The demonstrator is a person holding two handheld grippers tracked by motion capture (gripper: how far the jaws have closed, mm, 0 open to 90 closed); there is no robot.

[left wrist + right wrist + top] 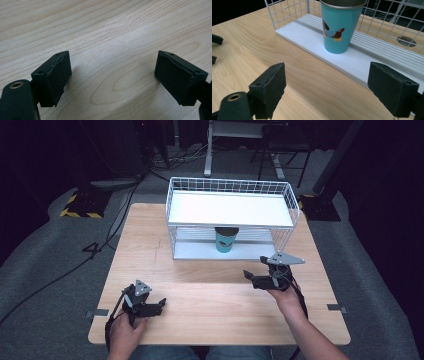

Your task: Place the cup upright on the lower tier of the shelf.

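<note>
two tongs in play, both spread wide and holding nothing. right tongs hover over the right part of the pale wooden tabletop, just in front of the white wire-mesh two-tier rack and aimed at it. left tongs sit low at the near left, well apart from the rack, looking at bare wood grain.

work item: teal tapered cup with dark rim and a bird print, upright on the rack's lower white slatted shelf, near its front edge, under the upper shelf.

handling estimate: looks empty and light, rigid, smooth-walled, so likely slippery; taper narrows downward. best hold judged across the mid wall, level, squeezing gently. upper shelf limits lift; draw it out forward first.
</note>
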